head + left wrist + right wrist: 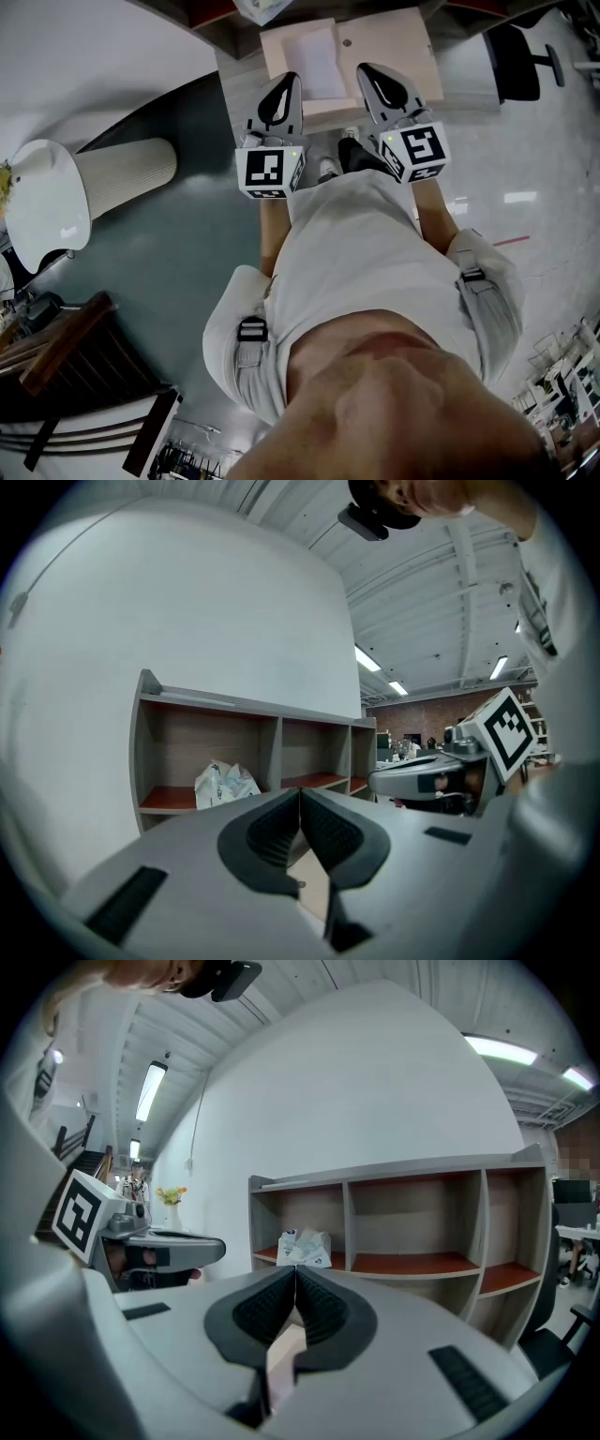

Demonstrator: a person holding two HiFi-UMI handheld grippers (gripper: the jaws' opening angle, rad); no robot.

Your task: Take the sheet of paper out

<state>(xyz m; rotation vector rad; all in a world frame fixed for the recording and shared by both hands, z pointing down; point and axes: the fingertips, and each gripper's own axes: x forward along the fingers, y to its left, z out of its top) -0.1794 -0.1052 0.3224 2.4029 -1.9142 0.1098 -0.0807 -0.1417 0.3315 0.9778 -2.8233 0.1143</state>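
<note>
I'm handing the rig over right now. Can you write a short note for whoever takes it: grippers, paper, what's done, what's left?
Left gripper: jaws shut, empty, held at the near edge of the wooden box.
Right gripper: jaws shut, empty, alongside the left one.
Sheet of paper: lies flat on the box, untouched.
Done: nothing yet.
Left: open the jaws, grip the sheet, take it out.

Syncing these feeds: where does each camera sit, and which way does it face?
Head view: on the head, steeply down at left gripper, right gripper and sheet of paper; torso, arms show.
Left gripper view: on that gripper, along shut jaws toward the shelf; right gripper at right.
Right gripper view: likewise, left gripper at left.
Both share the white bag.
</note>
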